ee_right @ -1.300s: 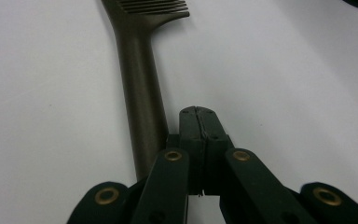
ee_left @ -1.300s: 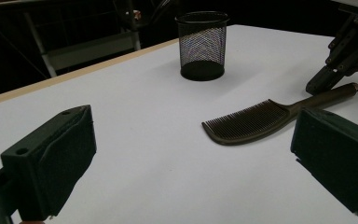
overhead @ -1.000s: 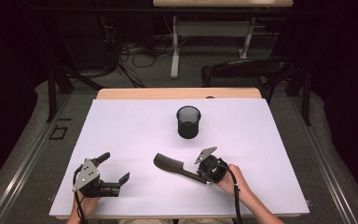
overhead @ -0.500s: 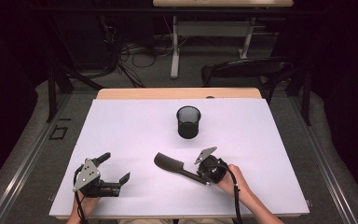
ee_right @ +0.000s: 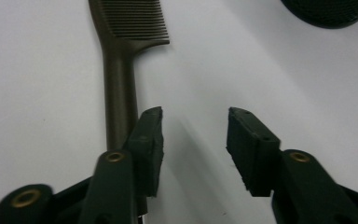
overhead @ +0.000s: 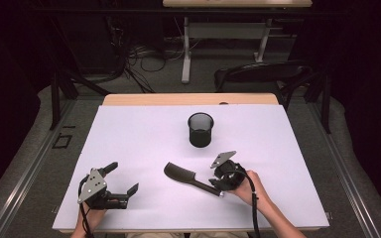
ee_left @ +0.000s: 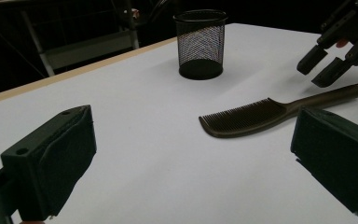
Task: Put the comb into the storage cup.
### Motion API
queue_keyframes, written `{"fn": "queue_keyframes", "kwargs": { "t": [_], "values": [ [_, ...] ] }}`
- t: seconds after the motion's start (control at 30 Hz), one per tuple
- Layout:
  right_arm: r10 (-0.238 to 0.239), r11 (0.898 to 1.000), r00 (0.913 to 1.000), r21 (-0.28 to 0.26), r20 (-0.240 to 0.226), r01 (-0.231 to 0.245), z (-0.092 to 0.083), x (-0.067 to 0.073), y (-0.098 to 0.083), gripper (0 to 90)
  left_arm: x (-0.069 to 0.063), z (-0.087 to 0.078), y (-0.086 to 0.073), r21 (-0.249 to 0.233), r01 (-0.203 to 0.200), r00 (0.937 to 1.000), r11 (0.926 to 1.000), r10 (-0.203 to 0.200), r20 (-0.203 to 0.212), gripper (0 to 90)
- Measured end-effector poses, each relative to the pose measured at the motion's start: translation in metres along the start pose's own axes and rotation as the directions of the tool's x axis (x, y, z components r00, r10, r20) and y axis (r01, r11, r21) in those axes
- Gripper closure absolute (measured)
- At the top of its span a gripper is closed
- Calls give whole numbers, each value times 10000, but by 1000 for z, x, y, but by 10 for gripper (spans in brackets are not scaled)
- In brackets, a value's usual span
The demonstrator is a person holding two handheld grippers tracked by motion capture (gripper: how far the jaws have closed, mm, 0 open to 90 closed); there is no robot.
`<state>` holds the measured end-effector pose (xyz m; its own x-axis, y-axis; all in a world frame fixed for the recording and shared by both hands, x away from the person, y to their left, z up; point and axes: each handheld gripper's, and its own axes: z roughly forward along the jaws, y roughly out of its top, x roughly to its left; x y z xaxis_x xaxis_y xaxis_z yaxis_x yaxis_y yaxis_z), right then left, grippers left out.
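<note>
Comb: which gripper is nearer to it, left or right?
Right. The right gripper hangs open right at the comb's handle end, with the handle just outside one jaw in the right gripper view. The left gripper, also open, sits well off toward the table's left front.

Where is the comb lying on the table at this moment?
In the high view the comb lies flat near the table's front middle, in front of the mesh cup, its handle end beside the open right claw.
</note>
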<state>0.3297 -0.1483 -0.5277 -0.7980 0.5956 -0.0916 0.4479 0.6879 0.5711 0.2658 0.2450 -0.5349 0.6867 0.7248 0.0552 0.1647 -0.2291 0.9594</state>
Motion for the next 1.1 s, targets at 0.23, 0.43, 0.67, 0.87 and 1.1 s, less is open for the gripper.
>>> {"fn": "queue_keyframes", "kwargs": {
  "t": [0.23, 0.43, 0.67, 0.87, 1.1],
  "values": [
    [184, 9998, 9997, 26, 157, -185, -7, -3, 4, 236, -1, 0, 1, 3, -63, 10000, 10000, 63, 13, 0],
    [226, 9997, 9997, -10, -72, -226, -11, -6, 6, 137, -1, 0, 0, 25, -21, 10000, 10000, 21, 26, 0],
    [44, 9999, 9997, -109, -258, -47, -16, -5, 11, 44, 0, 0, 0, 24, -18, 10000, 10000, 18, 28, 0],
    [15, 9999, 9994, -142, -337, -20, -19, -4, 13, 0, -1, 0, 0, 31, -27, 10000, 10000, 27, 41, 0],
    [-175, 9995, 9993, -251, -317, 168, -21, -2, 15, 0, -1, 0, 0, 29, -26, 10000, 10000, 26, 48, 0]
  ]
}}
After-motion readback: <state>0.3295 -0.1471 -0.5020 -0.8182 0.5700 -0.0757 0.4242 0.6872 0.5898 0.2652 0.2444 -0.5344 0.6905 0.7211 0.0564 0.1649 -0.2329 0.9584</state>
